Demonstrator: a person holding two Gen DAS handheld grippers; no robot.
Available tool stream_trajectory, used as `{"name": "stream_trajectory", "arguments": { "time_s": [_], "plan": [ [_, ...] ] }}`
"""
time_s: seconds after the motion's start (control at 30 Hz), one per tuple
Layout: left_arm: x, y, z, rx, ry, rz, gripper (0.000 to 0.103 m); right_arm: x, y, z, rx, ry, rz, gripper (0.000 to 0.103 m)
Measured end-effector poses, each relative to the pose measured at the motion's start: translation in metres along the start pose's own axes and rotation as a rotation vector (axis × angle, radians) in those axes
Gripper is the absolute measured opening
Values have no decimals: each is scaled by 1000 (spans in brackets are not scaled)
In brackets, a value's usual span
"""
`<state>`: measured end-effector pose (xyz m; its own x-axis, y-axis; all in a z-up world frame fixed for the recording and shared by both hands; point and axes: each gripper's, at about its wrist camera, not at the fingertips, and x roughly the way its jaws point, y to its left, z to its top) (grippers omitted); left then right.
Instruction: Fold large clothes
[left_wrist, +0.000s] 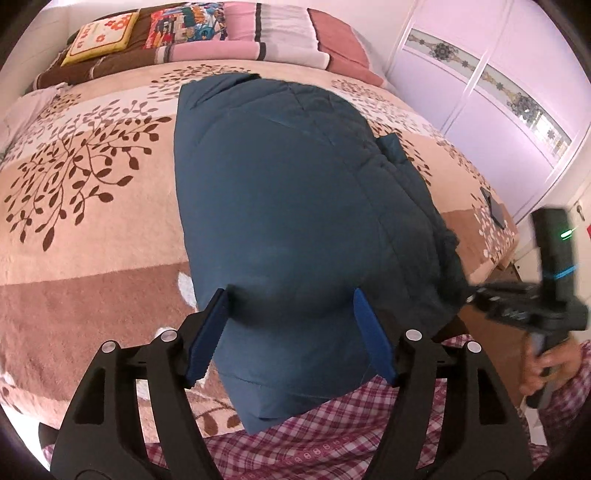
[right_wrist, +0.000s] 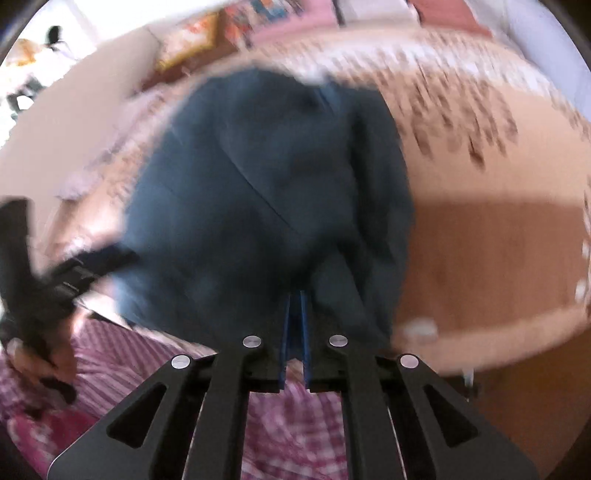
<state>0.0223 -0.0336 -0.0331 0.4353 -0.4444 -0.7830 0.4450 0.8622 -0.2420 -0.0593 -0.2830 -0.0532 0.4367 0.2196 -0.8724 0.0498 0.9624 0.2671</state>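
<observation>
Left gripper (left_wrist: 291, 295): black frame, two ribbed blue pads (left_wrist: 207, 334), spread wide. Tips hover over the near end of the garment; whether the pads touch the cloth cannot be told, and nothing is pinched between them.

Right gripper (right_wrist: 296, 299): same black frame and blue pads, pressed together with only a thin slit between. A fold of the garment may be caught there; the view is too blurred to tell. From the left wrist camera it appears at the right edge as a blurred black handle with a green light, held in a hand (left_wrist: 546, 365).

Large dark teal quilted garment (left_wrist: 295, 206): folded into a long padded bundle, lying lengthwise on the bed, its near end overhanging the bed edge toward the person.

Beige and brown fleece bedspread with leaf-and-branch print (left_wrist: 92, 192): covers the bed beneath the garment.

Pink-and-white checked clothing of the person (left_wrist: 332, 435): fills the lower foreground, just below the garment's near end.

Stack of folded blankets and cushions, brown, pink, white, yellow (left_wrist: 207, 37): at the far end of the bed.

White wardrobe doors with an ornamental band (left_wrist: 498, 85): beyond the bed, right.

Small dark flat object (left_wrist: 493, 208): on the bedspread near the right edge, well apart from the garment.
</observation>
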Motion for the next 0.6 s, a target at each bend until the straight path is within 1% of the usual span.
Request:
{"name": "stream_trajectory", "arguments": {
  "time_s": [0.03,0.07,0.13,0.3,0.6],
  "plan": [
    [1,-1,-1,4,3,1,70,9,-7,-4,27,20,9,0],
    [1,-2,-1,9,6,5,71,19,-15,-7,65,38,31,0],
    [1,-3,-3,14,8,11,71,30,-20,-9,95,50,48,0],
    [1,-3,-3,2,17,21,71,49,-18,-9,88,72,32,0],
    [-4,-1,-5,-20,13,68,72,58,-15,-12,94,62,30,0]
  ]
}}
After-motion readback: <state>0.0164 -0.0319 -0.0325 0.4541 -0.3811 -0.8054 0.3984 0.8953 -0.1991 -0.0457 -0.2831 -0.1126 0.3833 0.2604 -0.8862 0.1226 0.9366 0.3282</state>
